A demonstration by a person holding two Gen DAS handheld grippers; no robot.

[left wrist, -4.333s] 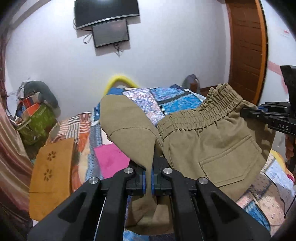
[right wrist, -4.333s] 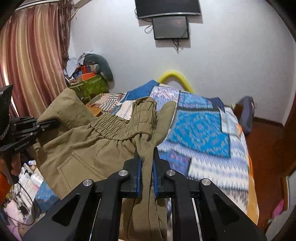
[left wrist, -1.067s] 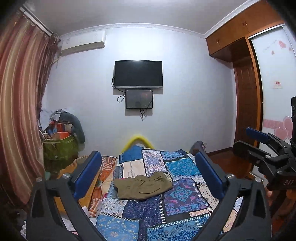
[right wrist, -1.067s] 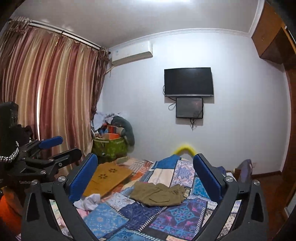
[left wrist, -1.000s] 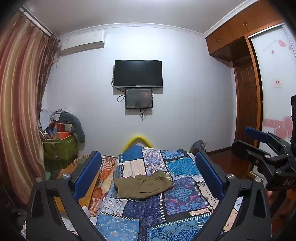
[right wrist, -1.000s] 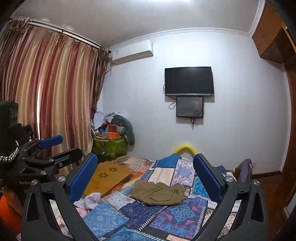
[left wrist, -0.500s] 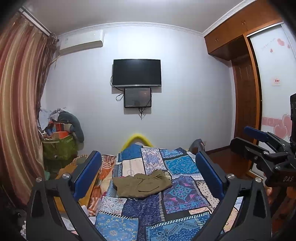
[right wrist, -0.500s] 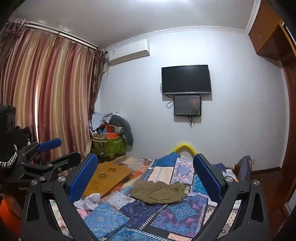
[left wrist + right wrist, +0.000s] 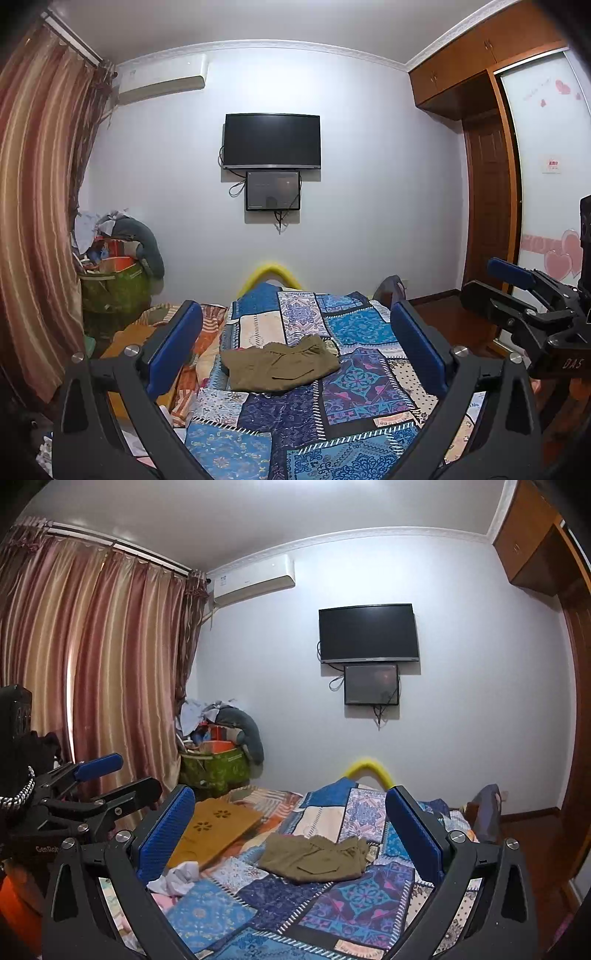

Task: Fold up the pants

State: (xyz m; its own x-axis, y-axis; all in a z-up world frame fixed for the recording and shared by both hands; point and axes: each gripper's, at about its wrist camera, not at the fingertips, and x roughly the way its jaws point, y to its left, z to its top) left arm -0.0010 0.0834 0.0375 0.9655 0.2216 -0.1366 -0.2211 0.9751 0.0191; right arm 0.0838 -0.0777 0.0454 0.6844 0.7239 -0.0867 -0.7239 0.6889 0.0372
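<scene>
We find both the left gripper (image 9: 295, 345) and right gripper (image 9: 290, 829) spread wide and empty, well apart from the loosely bunched pants (image 9: 279, 363) on the quilt (image 9: 354, 391), whose uneven layers risk slumping open.

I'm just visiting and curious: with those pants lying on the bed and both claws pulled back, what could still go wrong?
The pants lie in a loose, rumpled bundle on the quilt, so the fold may slump open. Both the left claw and right claw are open and far off, so any tidying means a fresh reach. A careless grab could catch the quilt too.
</scene>
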